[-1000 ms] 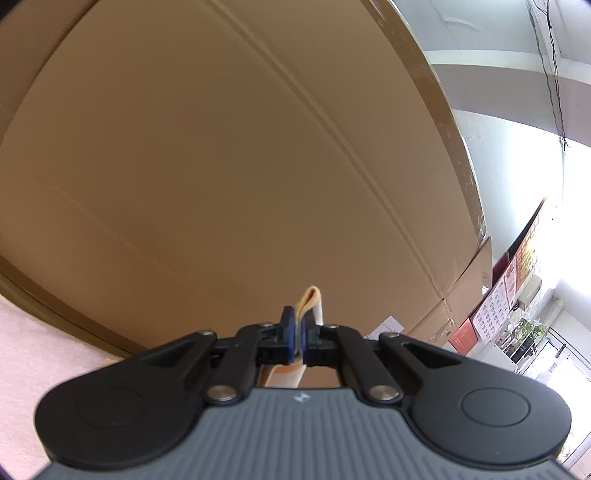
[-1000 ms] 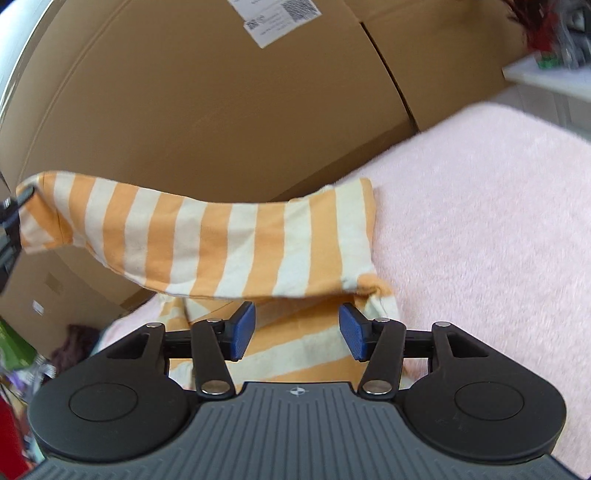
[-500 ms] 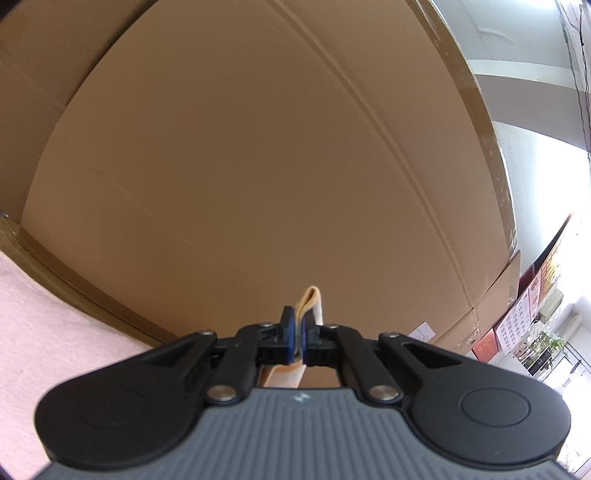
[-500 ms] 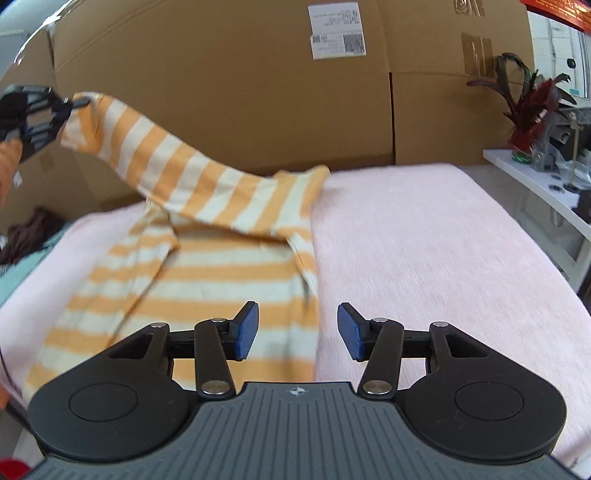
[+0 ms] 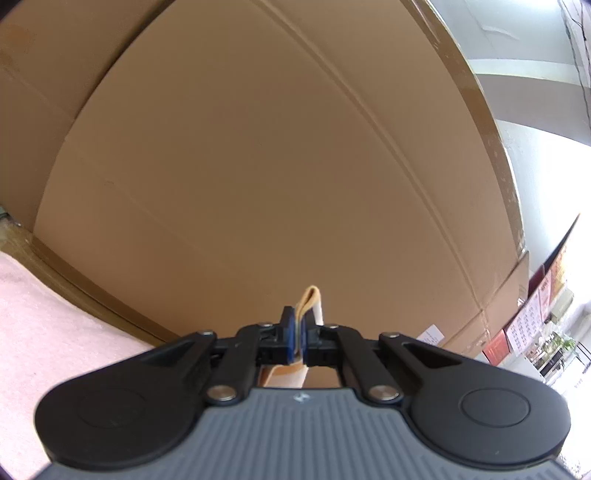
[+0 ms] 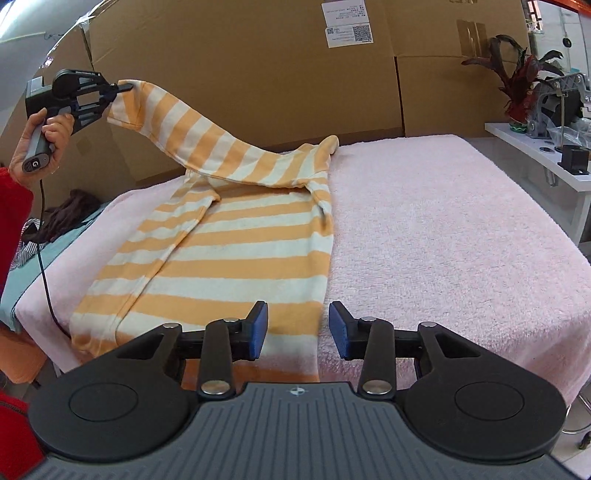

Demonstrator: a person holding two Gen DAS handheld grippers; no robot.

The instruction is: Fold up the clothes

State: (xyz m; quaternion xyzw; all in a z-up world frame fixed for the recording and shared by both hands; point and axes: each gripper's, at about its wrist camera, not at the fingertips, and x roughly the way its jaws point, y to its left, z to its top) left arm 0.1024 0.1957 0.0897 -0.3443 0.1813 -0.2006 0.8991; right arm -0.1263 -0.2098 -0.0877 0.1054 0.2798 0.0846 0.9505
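Pinching the striped shirt (image 6: 236, 254), left claw (image 5: 300, 334) clamped.

The striped shirt (image 6: 236, 251) was soft knit cloth, matt, in orange and cream bands. It lay on a pink cover (image 6: 443, 236) of nubbly, towel-like cloth spread over the bench. Behind the far edge of the bench stood cardboard boxes (image 6: 240, 92), plain brown and dull, one bearing a white paper label (image 6: 347, 31). The right gripper (image 6: 298, 328) was matt black plastic with a ribbed grey housing, shiny metal pivot pins and smooth blue fingers (image 6: 258, 328).
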